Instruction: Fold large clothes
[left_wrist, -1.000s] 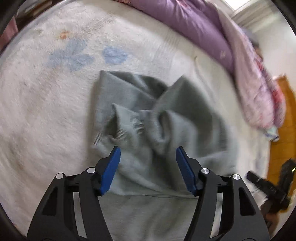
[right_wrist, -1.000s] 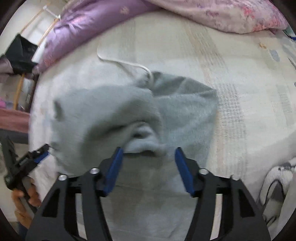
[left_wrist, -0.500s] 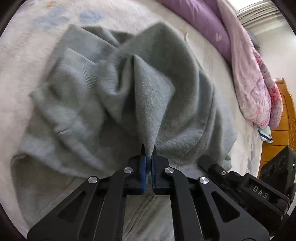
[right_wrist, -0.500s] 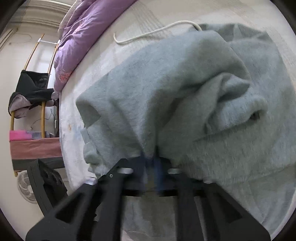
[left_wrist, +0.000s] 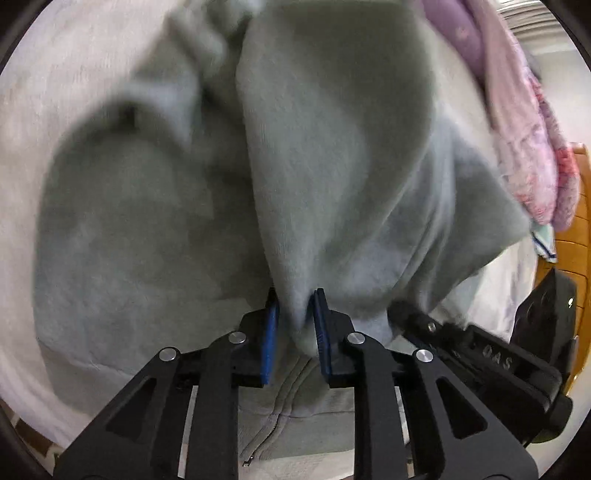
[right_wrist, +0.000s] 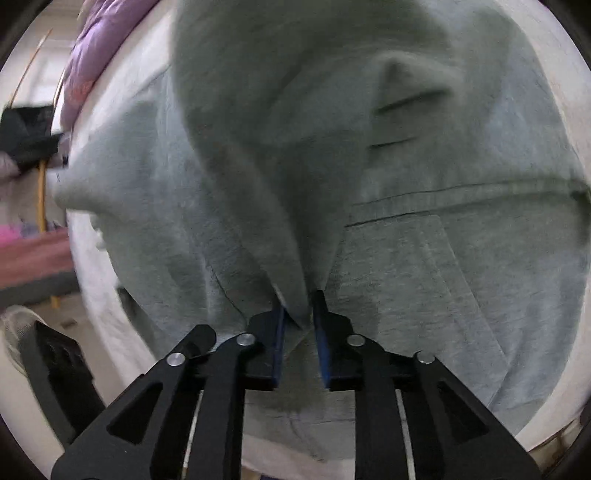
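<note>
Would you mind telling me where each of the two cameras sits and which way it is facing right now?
Left wrist: rides the left gripper, facing along its fingers at the grey hoodie they pinch; the right gripper's body shows lower right.
Right wrist: rides the right gripper, facing the same hoodie, also pinched.
Shared: hoodie, bed, purple duvet.

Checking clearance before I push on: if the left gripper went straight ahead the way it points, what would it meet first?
The left gripper would meet the gray zip-up sweatshirt itself: a fold is already pinched between its fingers, and fabric fills the view ahead.
</note>
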